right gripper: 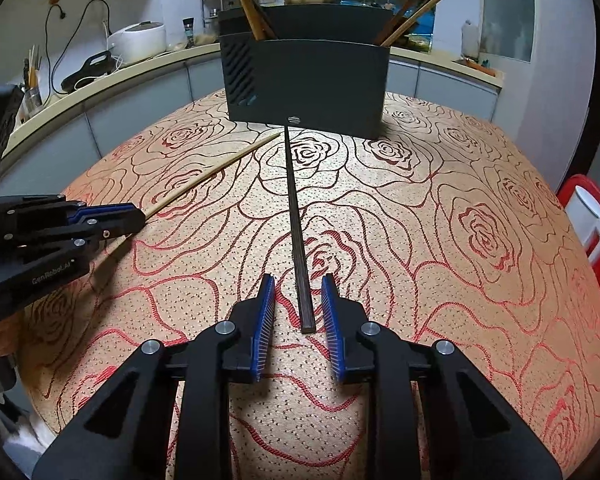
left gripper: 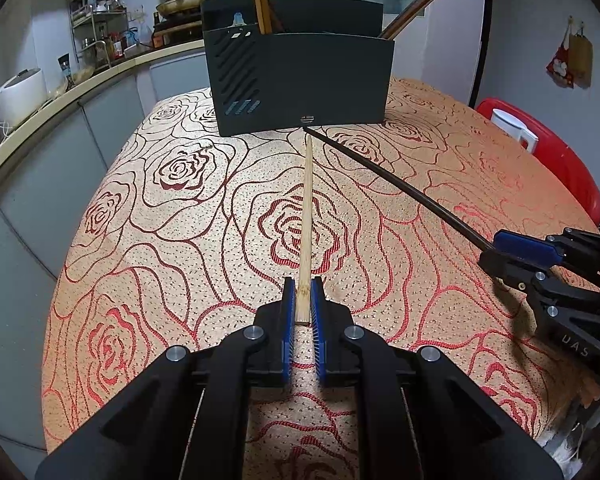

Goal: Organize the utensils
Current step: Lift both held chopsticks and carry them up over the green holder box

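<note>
You're at the pickup: your left gripper [left gripper: 303, 300] pinches the pale chopstick [left gripper: 307, 216] at its butt end, while your right gripper [right gripper: 298, 300] stands released astride the dark chopstick [right gripper: 296, 220] (both lie on the cloth [left gripper: 180, 240], tips near the holder [left gripper: 300, 76]). Next, clamp the right, then lift both.

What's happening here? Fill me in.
A person is sorting chopsticks with two handheld grippers. The left gripper has its fingers close around the end of a light bamboo chopstick; the right gripper straddles a dark chopstick with gaps on both sides. Both lie on the rose-patterned tablecloth, tips toward the dark holder already containing chopsticks.
</note>
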Motion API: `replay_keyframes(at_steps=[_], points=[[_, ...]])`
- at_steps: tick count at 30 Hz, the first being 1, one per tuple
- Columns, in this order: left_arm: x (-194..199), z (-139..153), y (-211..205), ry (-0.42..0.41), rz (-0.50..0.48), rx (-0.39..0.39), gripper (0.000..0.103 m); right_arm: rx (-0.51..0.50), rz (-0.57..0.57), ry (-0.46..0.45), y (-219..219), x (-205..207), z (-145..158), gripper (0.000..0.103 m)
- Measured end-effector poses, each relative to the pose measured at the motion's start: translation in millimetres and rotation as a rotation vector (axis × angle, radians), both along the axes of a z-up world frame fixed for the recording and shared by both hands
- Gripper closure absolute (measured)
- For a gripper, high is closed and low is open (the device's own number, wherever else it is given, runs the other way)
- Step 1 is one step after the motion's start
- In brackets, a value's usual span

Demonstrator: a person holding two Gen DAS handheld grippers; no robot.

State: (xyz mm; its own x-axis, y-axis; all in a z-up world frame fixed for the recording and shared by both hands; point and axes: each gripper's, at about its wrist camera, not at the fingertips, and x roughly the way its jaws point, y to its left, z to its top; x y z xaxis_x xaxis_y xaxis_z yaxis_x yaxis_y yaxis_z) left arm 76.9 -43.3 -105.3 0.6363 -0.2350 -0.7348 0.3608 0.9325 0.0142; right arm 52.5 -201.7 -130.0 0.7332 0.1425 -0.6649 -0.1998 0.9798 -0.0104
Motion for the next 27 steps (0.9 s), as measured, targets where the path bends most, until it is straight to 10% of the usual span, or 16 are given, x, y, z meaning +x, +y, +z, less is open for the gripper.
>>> replay_keyframes(at_steps=[27], points=[[-20, 53, 14, -0.135, 0.013, -0.049, 0.096, 0.112, -0.051, -0.143, -31, -20, 55, 0.095]])
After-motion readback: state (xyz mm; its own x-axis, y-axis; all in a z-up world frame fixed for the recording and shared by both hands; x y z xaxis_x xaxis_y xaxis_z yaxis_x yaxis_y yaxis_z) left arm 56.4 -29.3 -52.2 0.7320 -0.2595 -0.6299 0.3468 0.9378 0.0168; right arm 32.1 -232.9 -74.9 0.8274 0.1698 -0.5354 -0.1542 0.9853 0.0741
